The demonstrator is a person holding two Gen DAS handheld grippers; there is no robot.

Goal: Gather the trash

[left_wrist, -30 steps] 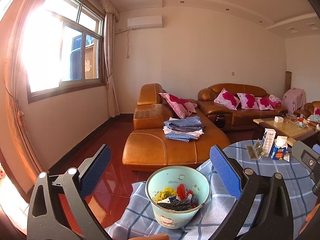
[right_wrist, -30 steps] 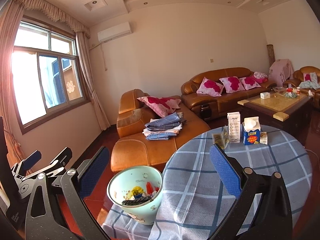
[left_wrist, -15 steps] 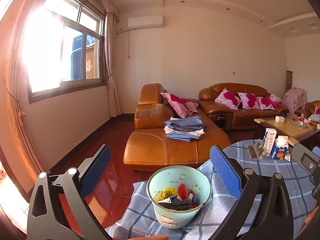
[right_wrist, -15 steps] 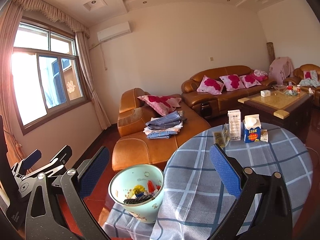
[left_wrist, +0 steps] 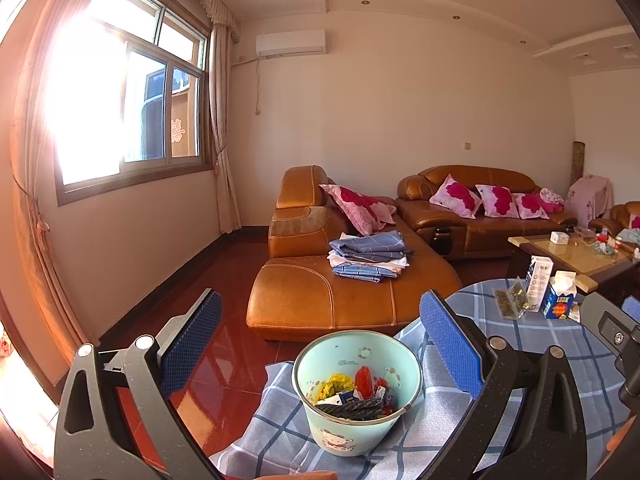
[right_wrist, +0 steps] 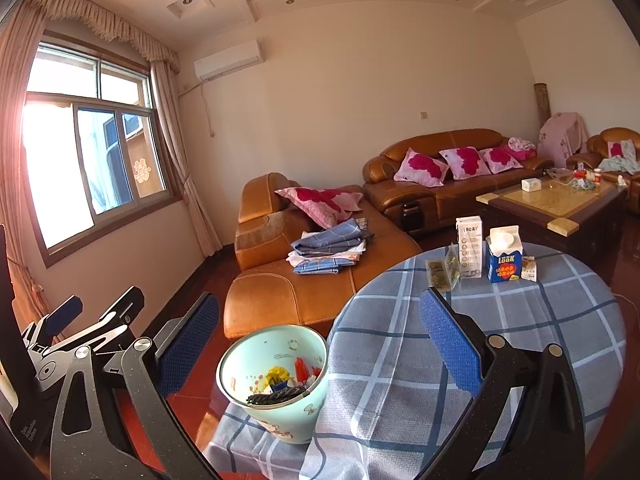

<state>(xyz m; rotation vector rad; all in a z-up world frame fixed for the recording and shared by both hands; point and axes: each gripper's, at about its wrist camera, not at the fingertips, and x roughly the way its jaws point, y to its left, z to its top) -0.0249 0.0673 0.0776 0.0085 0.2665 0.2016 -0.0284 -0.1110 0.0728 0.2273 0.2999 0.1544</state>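
We hold both grippers raised above the round table with its blue checked tablecloth (right_wrist: pixel 480 352), and neither carries anything. The left gripper (left_wrist: pixel 320 344) has its blue pads spread wide, framing the pale green trash bin (left_wrist: pixel 357 396) at the lower centre of its view. The right gripper (right_wrist: pixel 320 344) is just as wide apart and empty, with the bin (right_wrist: pixel 276 376) at its lower centre-left, standing on a fold of the cloth at the table's near-left edge. The bin already holds yellow, red and dark scraps.

We judge that we are between pickups, looking for the next piece. What remains stands at the far side of the table, right of centre in the right wrist view: a blue milk carton (right_wrist: pixel 503 256), a tall white carton (right_wrist: pixel 469 246) just beside it, and clear packets (right_wrist: pixel 442 270) of something greenish to their left.

Next, we would reach one gripper across the table, bracket one carton with the fingers, close on it, and carry it back over the bin.
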